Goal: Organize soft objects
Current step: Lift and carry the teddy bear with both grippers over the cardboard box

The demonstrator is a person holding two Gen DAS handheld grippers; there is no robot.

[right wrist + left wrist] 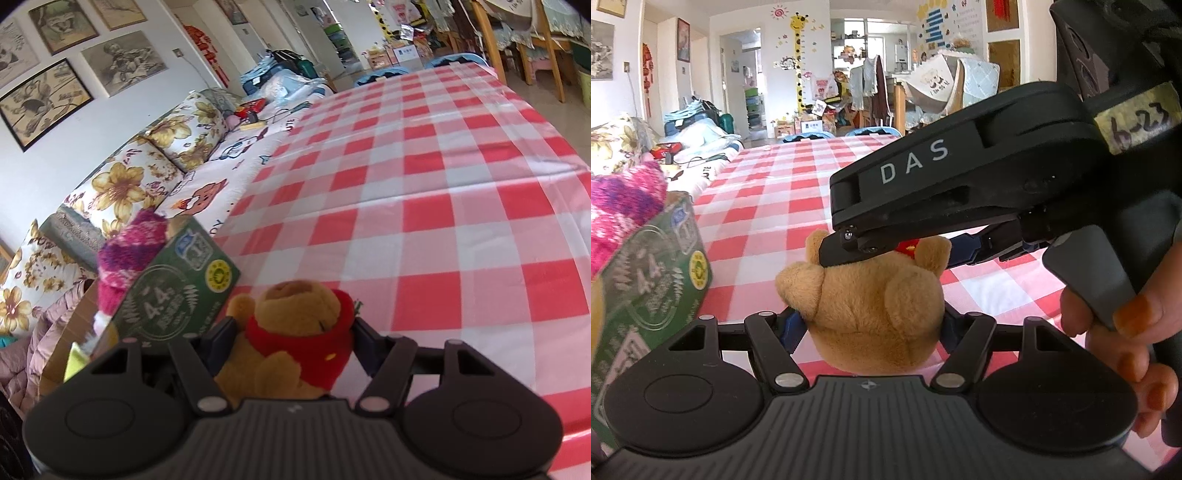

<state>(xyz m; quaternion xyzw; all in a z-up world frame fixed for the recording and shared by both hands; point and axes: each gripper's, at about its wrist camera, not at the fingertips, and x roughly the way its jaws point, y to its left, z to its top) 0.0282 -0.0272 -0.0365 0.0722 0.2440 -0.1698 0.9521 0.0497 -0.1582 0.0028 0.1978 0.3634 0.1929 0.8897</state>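
Observation:
A tan plush bear (875,295) in a red shirt sits low over the red-checked tablecloth (768,184), held from two sides. My left gripper (868,321) is shut on its lower body, blue pads against both flanks. My right gripper (905,247) reaches in from the right and clamps the bear's upper part. In the right wrist view the bear (295,306) fills the gap of the right gripper (293,332), fingers tight on the red shirt. A green carton (653,273) stands just left of the bear, with a pink knitted item (624,199) bulging over its top.
A hand (1126,332) with orange nails grips the right gripper's handle. The carton (177,295) sits at the table's left edge, beside a flowered sofa (147,177). The checked cloth (424,184) stretches far ahead and to the right. Chairs and clutter stand beyond the far end.

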